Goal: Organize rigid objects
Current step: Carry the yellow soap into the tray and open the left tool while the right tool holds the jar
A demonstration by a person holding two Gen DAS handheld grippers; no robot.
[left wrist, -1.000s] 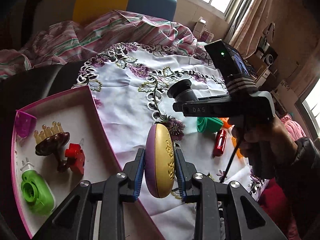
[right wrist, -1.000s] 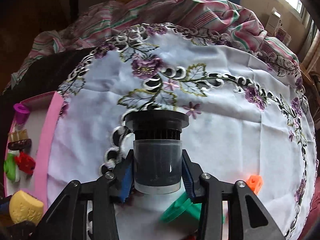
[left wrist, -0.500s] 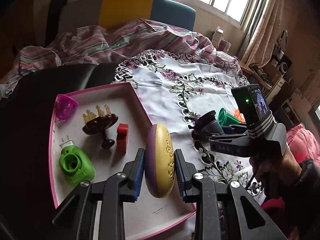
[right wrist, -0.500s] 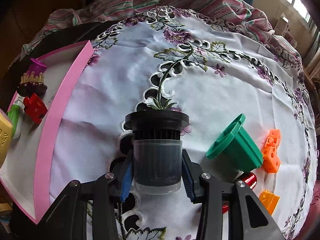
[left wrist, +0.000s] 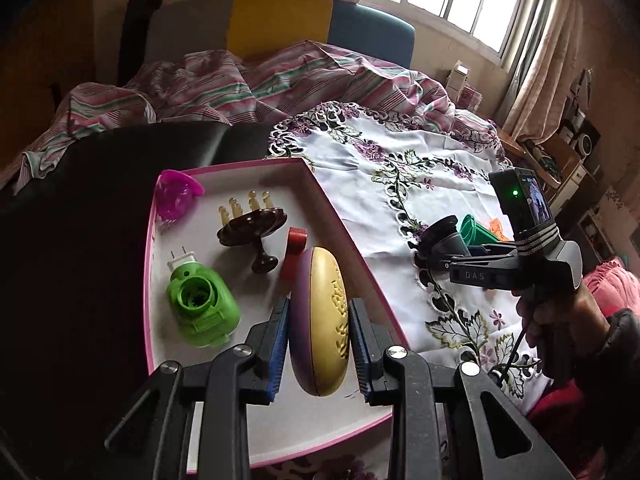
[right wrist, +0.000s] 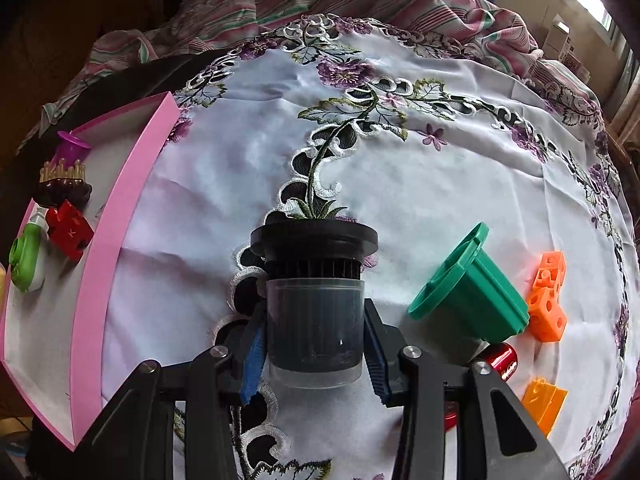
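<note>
Your left gripper [left wrist: 319, 346] clamps the yellow-purple oval case [left wrist: 322, 320] above the pink tray [left wrist: 338, 220]; your right gripper [right wrist: 314, 354] grips the black-lidded jar [right wrist: 314, 312].

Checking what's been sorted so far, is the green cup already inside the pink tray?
No, the green cup lies on its side on the embroidered cloth, well apart from the pink tray.
</note>
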